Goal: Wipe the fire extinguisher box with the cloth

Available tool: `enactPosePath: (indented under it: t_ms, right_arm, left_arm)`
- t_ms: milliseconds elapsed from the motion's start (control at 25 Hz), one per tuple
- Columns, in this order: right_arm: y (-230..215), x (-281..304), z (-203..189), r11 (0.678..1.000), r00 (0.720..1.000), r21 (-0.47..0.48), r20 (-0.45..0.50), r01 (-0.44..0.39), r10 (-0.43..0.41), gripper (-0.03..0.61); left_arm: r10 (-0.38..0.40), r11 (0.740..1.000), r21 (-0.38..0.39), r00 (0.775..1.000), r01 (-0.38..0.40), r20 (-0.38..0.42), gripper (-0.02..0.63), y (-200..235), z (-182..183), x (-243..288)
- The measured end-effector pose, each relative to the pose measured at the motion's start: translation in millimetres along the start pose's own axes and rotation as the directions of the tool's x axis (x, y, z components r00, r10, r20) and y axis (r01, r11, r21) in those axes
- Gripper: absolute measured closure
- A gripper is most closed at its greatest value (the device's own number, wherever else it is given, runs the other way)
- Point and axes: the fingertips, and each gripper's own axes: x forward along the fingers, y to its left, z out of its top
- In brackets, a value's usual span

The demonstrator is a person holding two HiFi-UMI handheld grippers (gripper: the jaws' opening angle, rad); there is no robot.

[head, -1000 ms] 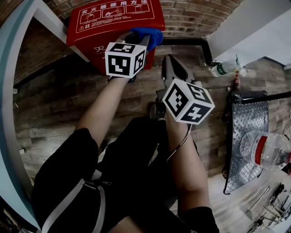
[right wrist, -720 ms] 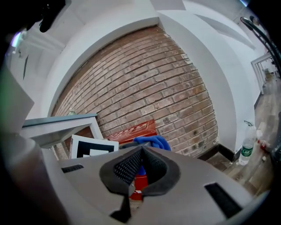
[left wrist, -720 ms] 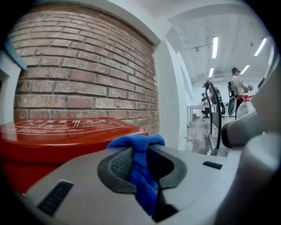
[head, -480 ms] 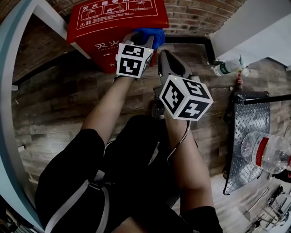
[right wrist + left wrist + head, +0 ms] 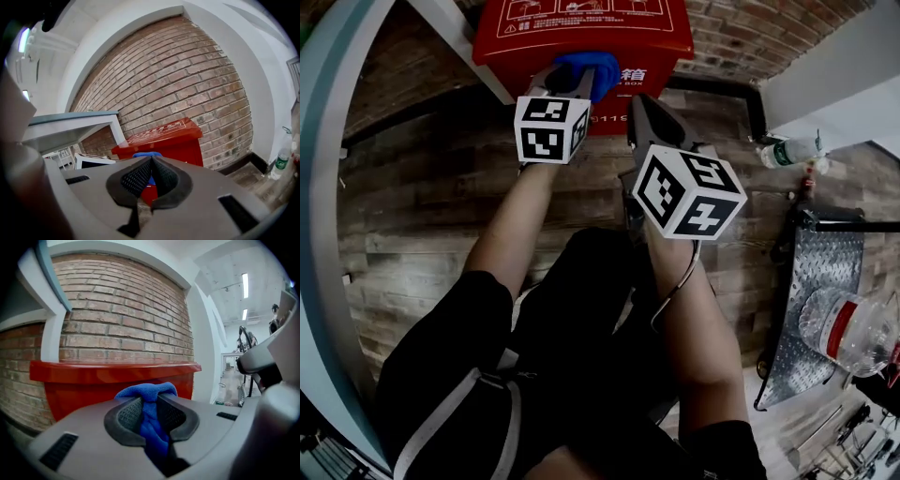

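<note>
Left gripper (image 5: pixel 149 403) clamped tight on the blue cloth (image 5: pixel 148 391): the fabric fills the gap between the pads and bunches up in a wad over the jaw tips. The cloth sits at the upper front of the red box (image 5: pixel 581 33), right under the lid's overhanging lip; in the head view it covers part of the white lettering on the front face. Whether the wad actually presses on the box I cannot tell. The box stands on the floor (image 5: pixel 422 216) against the brick wall (image 5: pixel 117 310), lid shut, with a white instruction panel on top. Right gripper (image 5: pixel 151 164) closed and empty, pad tips meeting; the box and cloth show only in the background past them. In the head view it is held just right of the left one, a little lower, pointing towards the box's right lower corner and apart from it. A plastic bottle (image 5: pixel 848 328) with a red label lies on a metal tread plate (image 5: pixel 811 281) far right. A second, green-labelled bottle (image 5: pixel 281 161) stands by the wall base.
</note>
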Motion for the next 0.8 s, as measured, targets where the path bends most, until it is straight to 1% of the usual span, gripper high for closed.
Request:
enactPosePath:
  t_ms: [120, 200, 280, 400, 560, 680, 800]
  right_arm:
    - [2.7, 2.5, -8.3, 1.000, 1.000, -0.021, -0.025, -0.003, 0.002, 0.563]
    - [1.5, 3.0, -11.7, 1.000, 0.999, -0.010, -0.035, -0.003, 0.003, 0.563]
    - [3.3, 3.6, -12.3, 1.000, 0.999, 0.002, -0.033, -0.011, 0.011, 0.563]
    - [10.3, 5.5, -14.6, 0.999, 0.999, -0.015, -0.040, -0.031, 0.031, 0.563]
    - [19.6, 10.8, -15.7, 0.998, 0.997, -0.027, -0.049, -0.057, 0.055, 0.563]
    - [23.1, 13.9, -17.0, 0.997, 0.996, -0.034, -0.059, -0.071, 0.069, 0.563]
    - [20.5, 13.4, -17.1, 0.996, 0.995, -0.038, -0.065, -0.075, 0.073, 0.563]
  left_arm:
    - [0.093, 0.996, 0.002, 0.996, -0.093, 0.003, 0.543, 39.3, -5.3, -21.1]
    - [0.168, 0.986, 0.008, 0.986, -0.168, 0.002, 0.543, 66.8, -13.7, -33.9]
    - [0.213, 0.977, -0.013, 0.977, -0.214, -0.010, 0.543, 91.4, -24.0, -44.0]
    - [0.251, 0.968, -0.011, 0.967, -0.251, -0.033, 0.543, 114.0, -34.3, -52.8]
    - [0.272, 0.962, -0.001, 0.961, -0.272, -0.043, 0.543, 124.9, -42.1, -56.4]
    - [0.284, 0.959, 0.027, 0.958, -0.283, -0.048, 0.543, 124.6, -48.5, -54.6]
    - [0.299, 0.953, 0.076, 0.950, -0.293, -0.087, 0.543, 122.5, -65.0, -48.1]
